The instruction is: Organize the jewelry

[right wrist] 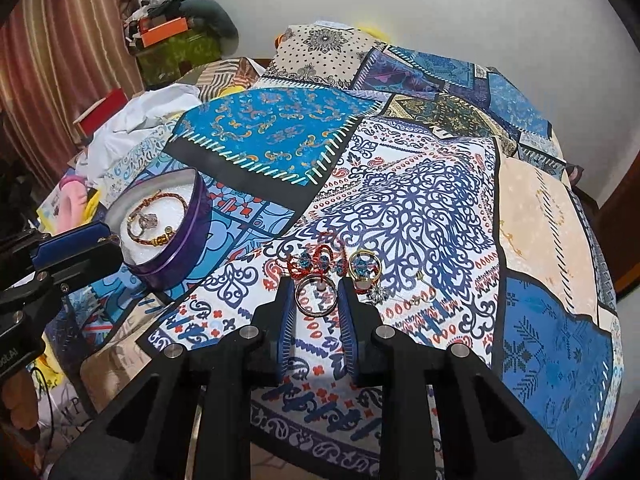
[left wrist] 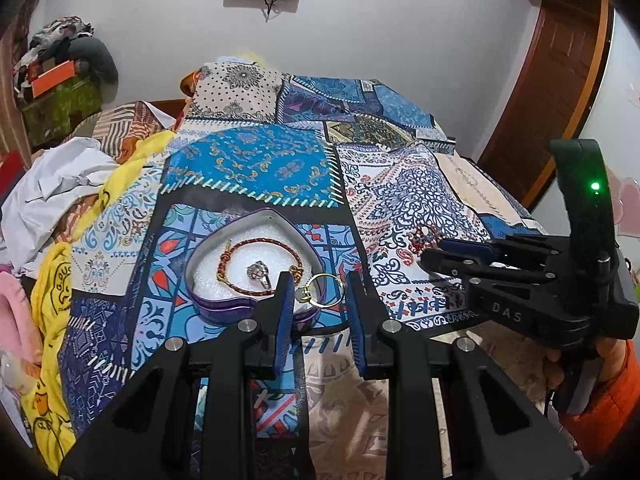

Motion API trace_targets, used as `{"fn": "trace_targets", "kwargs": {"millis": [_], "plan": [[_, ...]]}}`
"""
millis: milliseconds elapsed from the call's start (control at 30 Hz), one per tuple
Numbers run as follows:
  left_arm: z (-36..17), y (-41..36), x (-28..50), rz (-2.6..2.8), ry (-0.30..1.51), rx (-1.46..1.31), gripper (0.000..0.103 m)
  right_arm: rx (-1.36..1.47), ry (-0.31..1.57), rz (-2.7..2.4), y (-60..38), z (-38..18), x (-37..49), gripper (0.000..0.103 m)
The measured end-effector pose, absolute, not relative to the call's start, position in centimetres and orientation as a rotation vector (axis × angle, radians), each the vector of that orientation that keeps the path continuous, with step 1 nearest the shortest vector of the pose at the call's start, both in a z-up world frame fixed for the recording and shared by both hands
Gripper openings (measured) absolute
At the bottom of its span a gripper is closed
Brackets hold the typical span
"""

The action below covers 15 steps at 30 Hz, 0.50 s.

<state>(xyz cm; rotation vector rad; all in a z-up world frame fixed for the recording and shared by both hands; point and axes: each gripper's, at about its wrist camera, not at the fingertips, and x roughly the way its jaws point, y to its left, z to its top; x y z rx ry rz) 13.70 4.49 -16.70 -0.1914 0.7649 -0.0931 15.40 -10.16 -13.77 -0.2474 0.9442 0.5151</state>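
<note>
Your patchwork bedspread [right wrist: 400,184] fills both views, printed cloth in blue, white and cream panels, rumpled clothes [left wrist: 60,184] heaped along its left side and broad flat room to the right. On it sits the heart-shaped purple tin [left wrist: 224,304], metal-walled, lined with white foam, holding a braided red-and-gold bracelet [left wrist: 256,248] and a silver ring [left wrist: 260,272]. Your left gripper [left wrist: 316,292] hangs at the tin's near right rim, jaws spread wide, with a thin gold ring [left wrist: 322,290] lying loose in the gap across that rim; I can't tell whether either pad touches it. Your right gripper [right wrist: 318,292] is over the white-and-navy paisley panel, jaws parted around a plain round band ring [right wrist: 316,296], pads just beside its edges, not clearly pinching. Just beyond its tips lies a small cluster: red-corded blue beads [right wrist: 316,262], a gold ring with a blue stone [right wrist: 362,266], a tiny silver sparkly piece [right wrist: 378,292].
</note>
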Motion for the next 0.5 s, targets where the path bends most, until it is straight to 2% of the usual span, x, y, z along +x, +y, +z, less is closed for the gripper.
{"fn": "trace_targets", "kwargs": {"millis": [500], "plan": [[-14.1, 5.7, 11.4, -0.048, 0.705, -0.187, 0.025, -0.175, 0.837, 0.536, -10.8, -9.3, 13.2, 0.020]]}}
